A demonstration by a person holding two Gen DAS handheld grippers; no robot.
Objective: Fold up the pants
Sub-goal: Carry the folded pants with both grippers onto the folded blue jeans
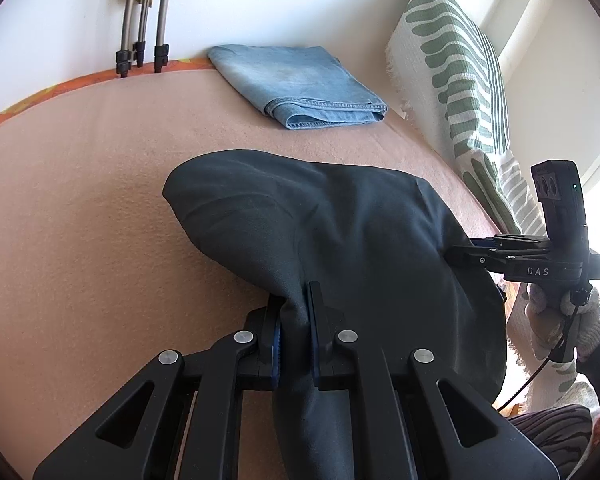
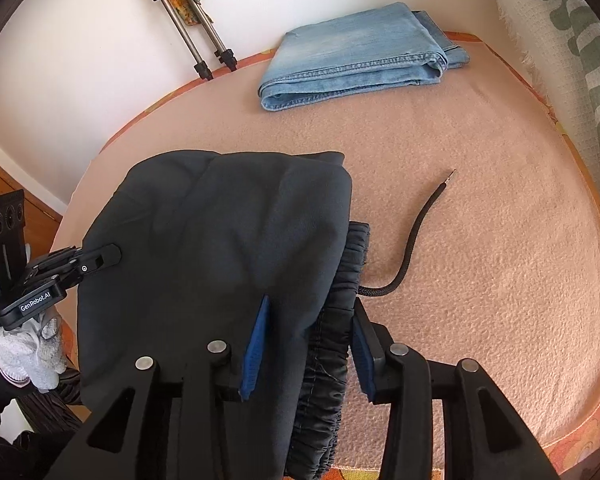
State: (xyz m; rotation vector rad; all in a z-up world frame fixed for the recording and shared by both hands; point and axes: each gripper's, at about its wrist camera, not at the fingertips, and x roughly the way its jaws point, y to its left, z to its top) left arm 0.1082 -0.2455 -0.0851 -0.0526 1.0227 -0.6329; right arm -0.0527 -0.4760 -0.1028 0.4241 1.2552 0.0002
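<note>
Dark grey pants (image 1: 340,232) lie bunched and partly folded on the pink blanket (image 1: 100,180). My left gripper (image 1: 296,308) is shut on a pinched fold at their near edge. In the right wrist view it (image 2: 100,258) bites the left edge of the pants (image 2: 220,240). My right gripper (image 2: 311,302) stands open. The gathered elastic waistband (image 2: 332,344) and a layer of cloth lie between its blue pads (image 2: 254,352), unsqueezed. Seen from the left wrist, the right gripper (image 1: 454,254) reaches in at the pants' right edge. A black drawstring (image 2: 412,240) trails from the waistband onto the blanket (image 2: 480,240).
Folded light blue jeans (image 1: 296,80) (image 2: 360,56) lie at the far side of the blanket. A green-and-white patterned cloth (image 1: 452,80) leans at the right. Tripod legs (image 2: 188,32) stand by the wall. Gloved hands (image 1: 552,320) (image 2: 32,352) hold the grippers.
</note>
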